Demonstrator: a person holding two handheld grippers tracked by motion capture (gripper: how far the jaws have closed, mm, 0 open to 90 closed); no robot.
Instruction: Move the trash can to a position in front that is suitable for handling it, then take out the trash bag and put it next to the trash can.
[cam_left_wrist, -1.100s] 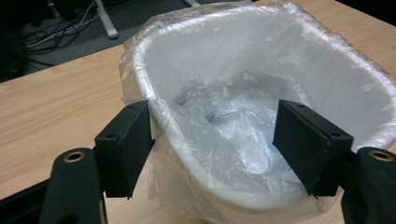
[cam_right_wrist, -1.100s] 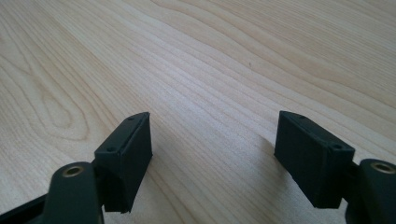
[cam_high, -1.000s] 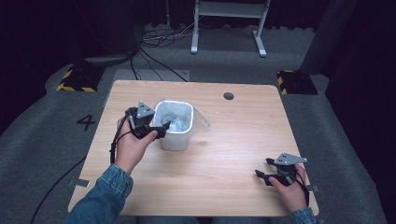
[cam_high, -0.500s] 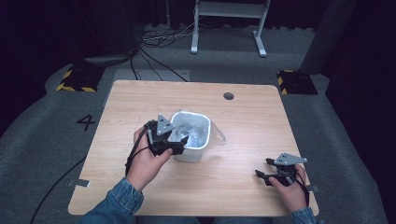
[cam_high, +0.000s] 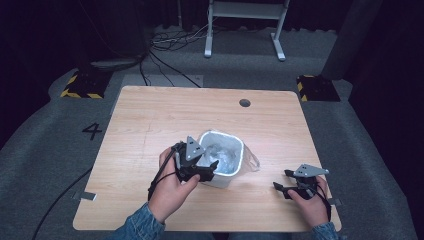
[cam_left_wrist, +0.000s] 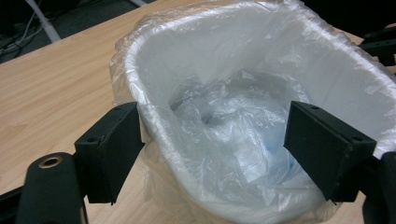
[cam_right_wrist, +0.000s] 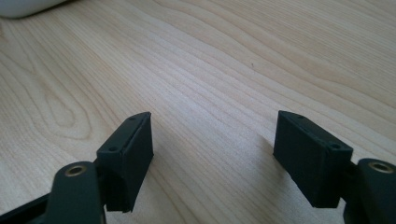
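Item: small white bin (cam_high: 222, 165) lined with a clear plastic bag (cam_left_wrist: 243, 121), standing upright near the middle of the wooden table (cam_high: 150, 125), toward the person's edge.

Left gripper (cam_high: 202, 167): jaws apart, straddling the bin's near rim, one outside the wall, one over the liner (contact not certain).

Right gripper (cam_high: 290, 187): jaws apart over bare wood, well apart from the bin.

Handling, as judged: bin likely light and stiff, apt to slide or tip; liner thin, soft, slippery, easily torn. Best hold: the rim, wall and liner pinched together.
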